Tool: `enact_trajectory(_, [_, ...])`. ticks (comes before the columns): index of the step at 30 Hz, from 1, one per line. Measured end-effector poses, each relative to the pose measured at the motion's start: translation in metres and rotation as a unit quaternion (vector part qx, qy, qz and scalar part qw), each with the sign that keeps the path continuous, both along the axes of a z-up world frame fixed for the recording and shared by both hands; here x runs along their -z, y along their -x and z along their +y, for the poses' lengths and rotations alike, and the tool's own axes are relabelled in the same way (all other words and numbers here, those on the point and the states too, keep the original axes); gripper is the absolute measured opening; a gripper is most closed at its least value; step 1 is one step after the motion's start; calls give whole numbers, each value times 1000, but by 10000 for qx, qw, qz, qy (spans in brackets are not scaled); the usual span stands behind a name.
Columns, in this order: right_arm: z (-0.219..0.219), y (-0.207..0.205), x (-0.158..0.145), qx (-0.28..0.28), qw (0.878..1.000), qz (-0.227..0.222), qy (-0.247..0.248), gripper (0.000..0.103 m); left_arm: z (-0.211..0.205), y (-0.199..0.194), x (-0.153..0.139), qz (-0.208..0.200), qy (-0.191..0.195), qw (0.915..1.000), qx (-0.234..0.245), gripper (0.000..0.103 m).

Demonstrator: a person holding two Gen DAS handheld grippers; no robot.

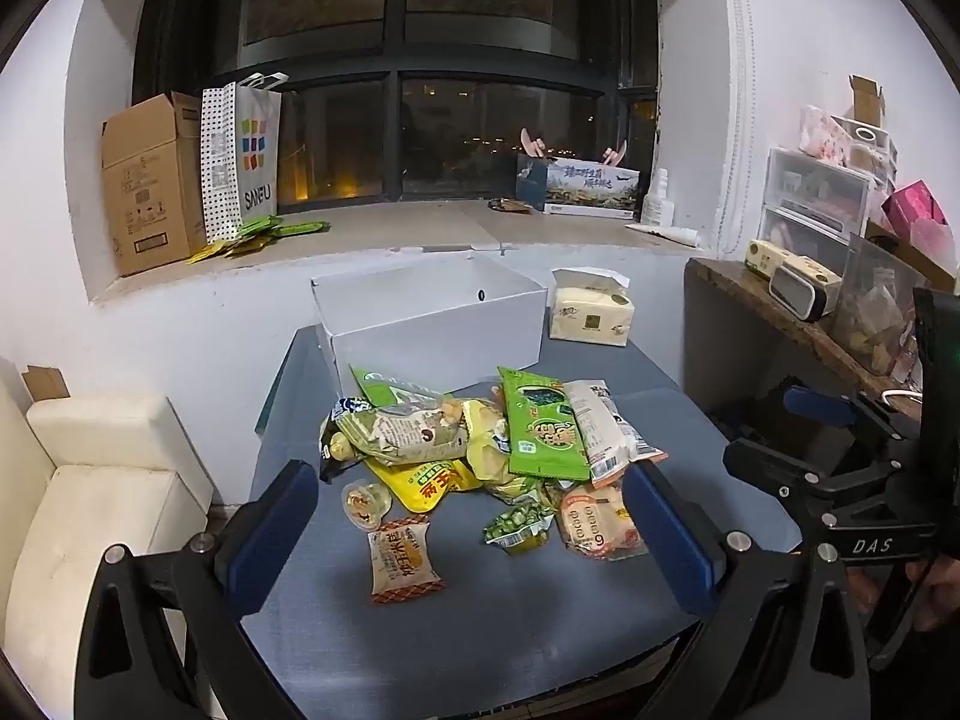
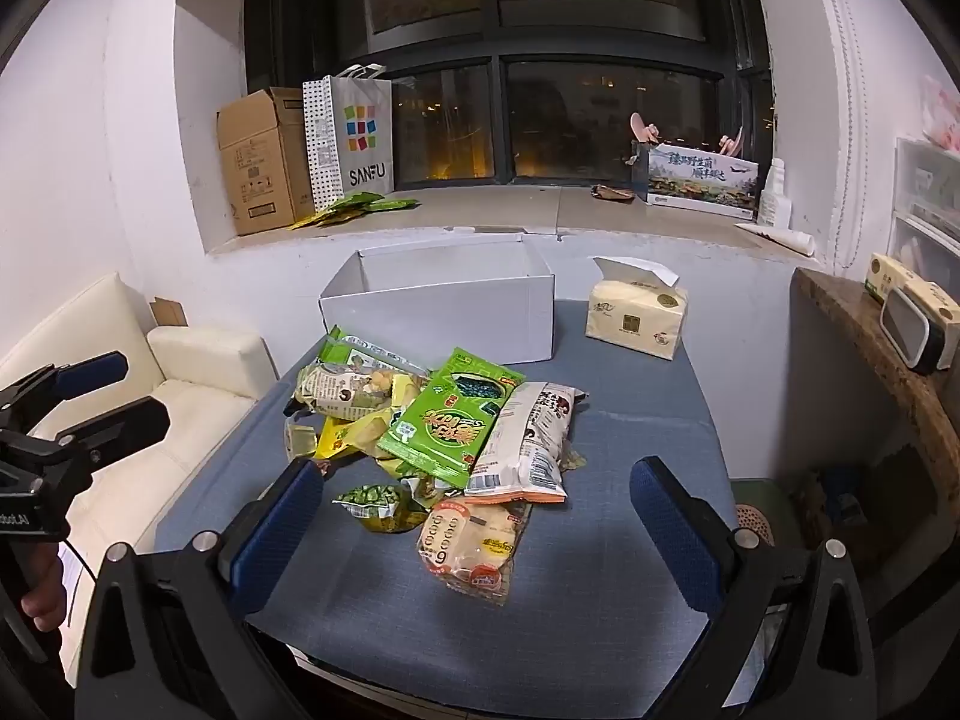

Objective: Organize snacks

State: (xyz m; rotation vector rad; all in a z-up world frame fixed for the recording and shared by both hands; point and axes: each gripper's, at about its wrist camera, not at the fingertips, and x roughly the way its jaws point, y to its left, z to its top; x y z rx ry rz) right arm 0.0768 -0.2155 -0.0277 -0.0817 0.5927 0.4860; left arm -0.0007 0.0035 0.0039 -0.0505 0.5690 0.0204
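Note:
A pile of snack packets (image 1: 480, 450) lies in the middle of the blue-grey table (image 1: 480, 618); it also shows in the right wrist view (image 2: 444, 420). It includes a green packet (image 1: 543, 426), a white bag (image 2: 528, 438), a yellow packet (image 1: 432, 483) and an orange-trimmed packet (image 1: 402, 558). An open white box (image 1: 432, 324) stands behind the pile, seen too in the right wrist view (image 2: 444, 306). My left gripper (image 1: 474, 534) is open and empty, over the near side of the pile. My right gripper (image 2: 477, 531) is open and empty, with a bread packet (image 2: 474, 546) between its fingers.
A tissue pack (image 1: 591, 315) sits right of the box. A cream sofa (image 1: 90, 498) stands left of the table. A wooden shelf (image 2: 882, 348) with containers is on the right. The windowsill holds a cardboard box (image 1: 153, 180) and a paper bag (image 1: 240, 156).

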Motion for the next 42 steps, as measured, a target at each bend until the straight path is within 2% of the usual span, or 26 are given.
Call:
enact_trajectory(16, [1, 1, 2, -30, 10000, 60, 18, 103, 0, 3, -2, -74, 40, 10000, 14, 103])
enact_trajectory(42, [1, 0, 4, -34, 9999, 115, -46, 103, -4, 5, -5, -114, -142, 9998, 21, 103])
